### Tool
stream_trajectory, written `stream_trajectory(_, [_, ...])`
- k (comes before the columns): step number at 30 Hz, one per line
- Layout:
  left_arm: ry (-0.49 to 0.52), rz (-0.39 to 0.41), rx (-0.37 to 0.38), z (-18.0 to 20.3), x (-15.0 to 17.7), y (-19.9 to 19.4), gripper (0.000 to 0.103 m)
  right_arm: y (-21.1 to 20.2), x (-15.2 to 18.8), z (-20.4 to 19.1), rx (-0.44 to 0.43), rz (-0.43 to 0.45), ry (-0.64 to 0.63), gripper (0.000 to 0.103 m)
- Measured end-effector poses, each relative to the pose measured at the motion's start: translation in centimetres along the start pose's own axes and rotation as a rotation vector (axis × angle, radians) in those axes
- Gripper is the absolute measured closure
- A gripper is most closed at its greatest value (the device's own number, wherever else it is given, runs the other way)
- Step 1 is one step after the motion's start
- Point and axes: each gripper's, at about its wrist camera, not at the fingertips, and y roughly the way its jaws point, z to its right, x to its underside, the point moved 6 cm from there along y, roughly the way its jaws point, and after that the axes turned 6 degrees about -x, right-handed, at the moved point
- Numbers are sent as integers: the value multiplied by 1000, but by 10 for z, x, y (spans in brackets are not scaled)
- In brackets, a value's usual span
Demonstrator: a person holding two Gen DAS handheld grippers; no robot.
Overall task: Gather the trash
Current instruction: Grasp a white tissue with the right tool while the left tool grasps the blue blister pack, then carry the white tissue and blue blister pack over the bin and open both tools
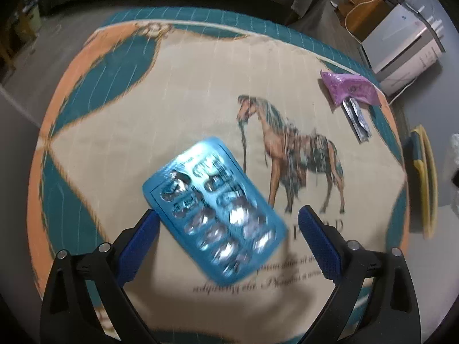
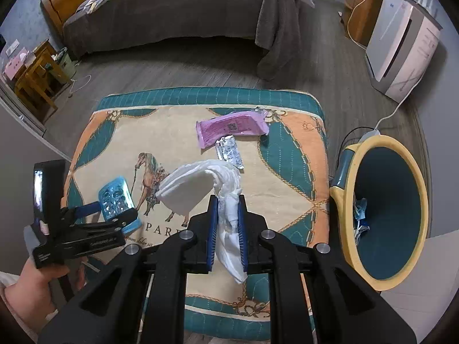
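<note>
Task partly done. Teal bin with yellow rim (image 2: 338,200) at 3 o'clock of quilted horse-print cushion (image 2: 292,154) already holds few scraps. Right gripper (image 2: 228,223) pinches crumpled white tissue (image 2: 200,183), not yet binned. Left gripper (image 1: 226,223) spread around blue foil blister pack (image 1: 212,206) at 8 o'clock, not clamped. Pink plastic wrapper (image 2: 232,129) and silver foil sachet (image 2: 229,150) remain at 12 o'clock.
</note>
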Motion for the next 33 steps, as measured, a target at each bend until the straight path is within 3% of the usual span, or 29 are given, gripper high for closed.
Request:
stream_trajectory(8, [161, 60, -127, 23, -3, 8, 8, -2, -2, 14, 16, 7, -1, 90])
stream_trajectory(11, [185, 81, -163, 27, -1, 8, 17, -1, -3, 19, 17, 6, 9, 90])
stream_trajectory(14, [209, 102, -160, 32, -1, 5, 31, -1, -3, 18, 15, 6, 8, 90])
stream_trajectory(24, [273, 145, -166, 50, 1, -9, 31, -5, -4, 17, 19, 17, 5, 90])
stream_trajectory(33, [356, 264, -121, 85, -4, -47, 31, -17, -9, 33, 35, 52, 32, 90])
